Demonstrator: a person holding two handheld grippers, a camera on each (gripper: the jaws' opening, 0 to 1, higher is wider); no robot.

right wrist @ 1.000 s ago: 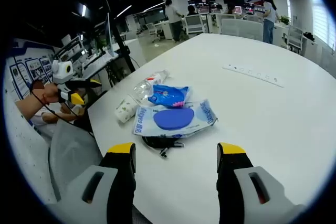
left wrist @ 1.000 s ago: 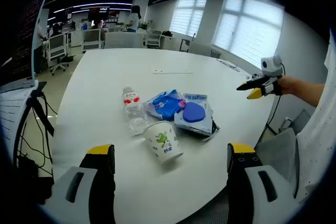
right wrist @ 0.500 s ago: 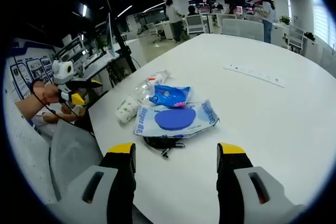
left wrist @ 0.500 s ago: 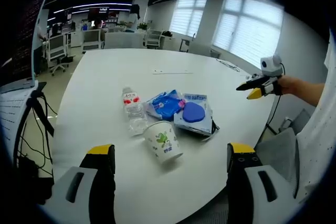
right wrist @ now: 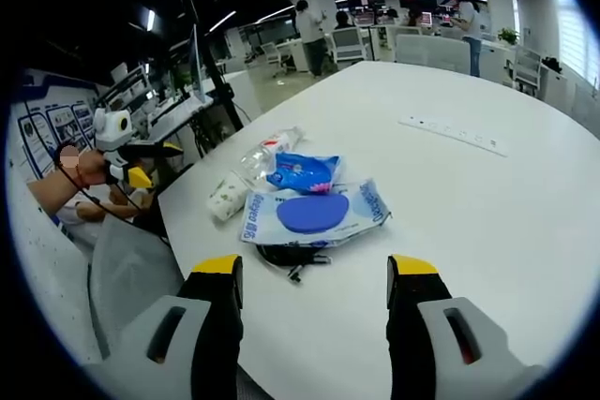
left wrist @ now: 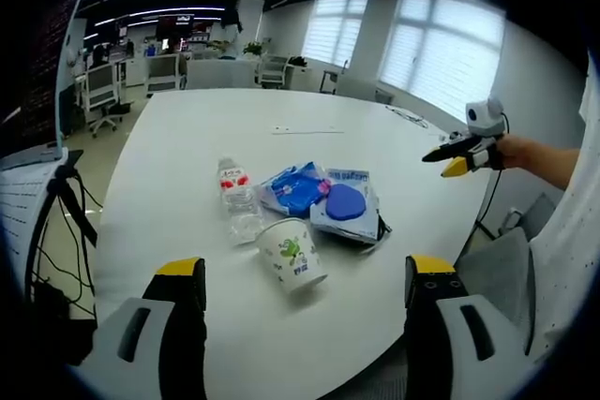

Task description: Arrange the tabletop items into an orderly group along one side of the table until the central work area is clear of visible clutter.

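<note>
In the left gripper view the left gripper [left wrist: 306, 278] rises from the bottom with its yellow-tipped jaws spread wide apart, nothing between them. The right gripper [left wrist: 457, 156] reaches in from the right of that view, held by a hand [left wrist: 514, 151] on an outstretched forearm. In the right gripper view the right gripper [right wrist: 314, 278] likewise stands with jaws parted and empty, while the left gripper [right wrist: 141, 162] shows at the left, gripped in the person's other hand [right wrist: 82, 166].

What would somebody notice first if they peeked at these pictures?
Probably the little heap on the big white table: a paper cup on its side, a plastic bottle lying down, and blue packets. Then the yellow-tipped left claw and right claw, both open, hovering short of the heap.
</note>
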